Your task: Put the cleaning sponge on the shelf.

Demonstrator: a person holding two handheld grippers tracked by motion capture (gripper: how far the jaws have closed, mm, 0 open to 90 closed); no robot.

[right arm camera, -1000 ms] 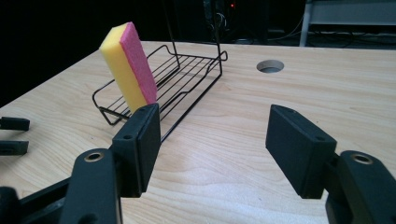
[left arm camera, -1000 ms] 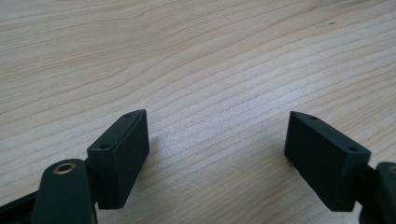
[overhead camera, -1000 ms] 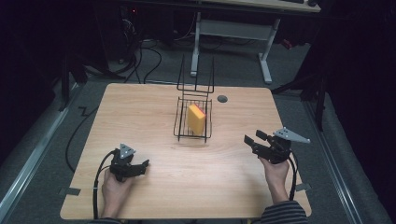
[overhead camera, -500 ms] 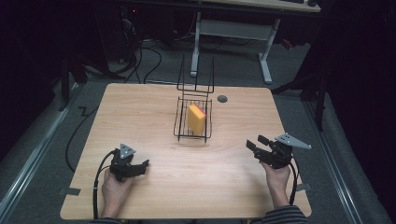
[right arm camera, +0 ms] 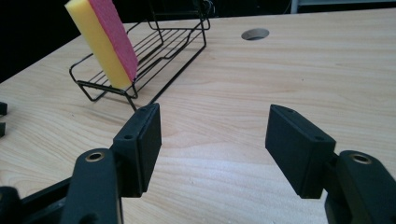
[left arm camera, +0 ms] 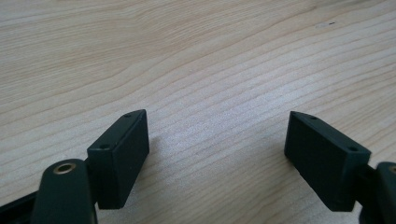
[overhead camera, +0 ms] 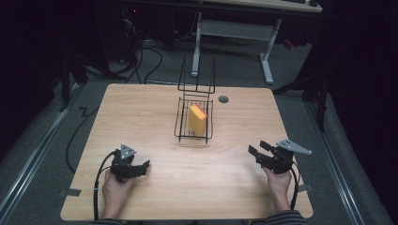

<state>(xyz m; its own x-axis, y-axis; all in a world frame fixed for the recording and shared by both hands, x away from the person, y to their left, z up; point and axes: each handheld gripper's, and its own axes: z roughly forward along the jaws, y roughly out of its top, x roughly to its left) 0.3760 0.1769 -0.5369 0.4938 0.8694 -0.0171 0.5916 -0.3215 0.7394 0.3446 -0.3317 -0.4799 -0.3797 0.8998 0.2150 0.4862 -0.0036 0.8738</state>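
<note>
Two claws (both open) near table (overhead camera: 155, 101) edge, sponge (overhead camera: 197, 118) well apart

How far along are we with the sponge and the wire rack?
The sponge already stands on edge in the wire rack, so placing looks done. Nothing is in hand: the left gripper and right gripper are open and empty, low near the table's front edge. Little seems left.
</note>
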